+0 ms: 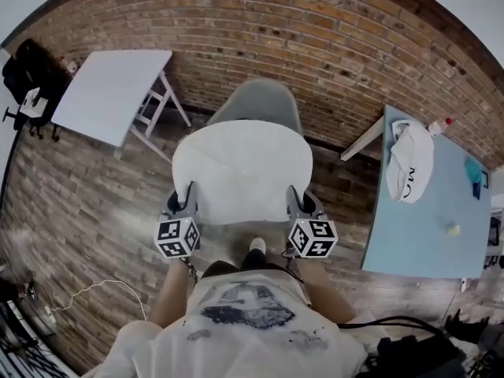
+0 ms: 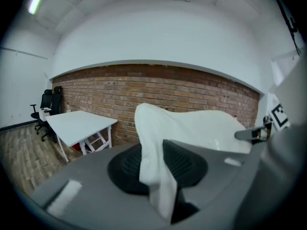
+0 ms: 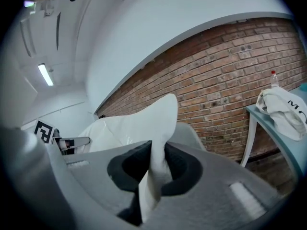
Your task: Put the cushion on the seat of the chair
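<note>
From overhead, the white cushion hung stretched between the left gripper and the right gripper, one on each side edge. It hid the seat of the grey chair, whose back rose just beyond it. I could not tell whether it touched the seat. Both forearms reached forward from the person's body, roughly parallel, with the marker cubes facing up.

In the left gripper view, the dark fingers were clenched on a fold of the cushion's edge, and the rest of it billowed away to the right, towards the brick wall.

In the right gripper view, the fingers likewise pinched a fold of cushion, which spread off to the left, with the chair's back just behind it.
</note>
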A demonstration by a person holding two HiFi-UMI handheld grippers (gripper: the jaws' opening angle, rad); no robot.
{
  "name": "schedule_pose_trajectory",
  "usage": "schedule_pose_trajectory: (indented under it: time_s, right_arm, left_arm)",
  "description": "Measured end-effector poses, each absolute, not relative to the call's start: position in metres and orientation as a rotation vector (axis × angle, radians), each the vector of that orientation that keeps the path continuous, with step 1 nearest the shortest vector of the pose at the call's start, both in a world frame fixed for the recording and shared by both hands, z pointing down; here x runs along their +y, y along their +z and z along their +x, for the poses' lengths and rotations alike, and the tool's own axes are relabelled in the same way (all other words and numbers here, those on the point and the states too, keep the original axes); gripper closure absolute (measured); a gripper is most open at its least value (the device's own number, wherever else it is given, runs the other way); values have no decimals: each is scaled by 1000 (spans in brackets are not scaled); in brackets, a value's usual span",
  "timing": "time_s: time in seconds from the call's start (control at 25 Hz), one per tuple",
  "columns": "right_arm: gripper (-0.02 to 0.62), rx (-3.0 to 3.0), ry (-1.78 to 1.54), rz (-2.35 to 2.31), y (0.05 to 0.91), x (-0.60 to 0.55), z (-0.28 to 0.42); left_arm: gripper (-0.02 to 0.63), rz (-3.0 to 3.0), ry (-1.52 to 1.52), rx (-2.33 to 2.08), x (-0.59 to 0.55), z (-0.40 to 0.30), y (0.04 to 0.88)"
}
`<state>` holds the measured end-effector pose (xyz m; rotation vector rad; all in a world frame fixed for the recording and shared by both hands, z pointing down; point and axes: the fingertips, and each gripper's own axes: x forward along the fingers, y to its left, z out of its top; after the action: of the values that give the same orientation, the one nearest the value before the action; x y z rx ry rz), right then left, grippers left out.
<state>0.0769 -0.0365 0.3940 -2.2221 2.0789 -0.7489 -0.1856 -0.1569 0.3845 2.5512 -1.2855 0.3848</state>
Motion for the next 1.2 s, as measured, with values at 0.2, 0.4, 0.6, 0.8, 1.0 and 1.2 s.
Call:
schedule_pose_trajectory:
  time_s: [0.2,0.4,0.6,0.8,1.0,1.2]
  right_arm:
    - [552,2000,-783,-2272,401,-51,97]
    - [552,1901,-808,-2343,409,-63,106]
    - [552,1784,-826,-2422,418,-83,103]
    - [552,1659,-858,-2500,428,-100,87]
    - [552,1585,-878,-2538,439,-114,79]
    - [552,1561,-919,-2585,462,-122,83]
  left_arm:
    - [523,2580,427,-1205,-189,-157,390]
    - [523,2612,459,-1098,-220,-137,402]
    - [523,2651,489,-974,-259,-123,414]
    - [523,2681,536,-841,-293,-122,426]
    - [523,2696,569,-765,-317,-120,440]
    - [523,2683,595,-706,-329,-112,465]
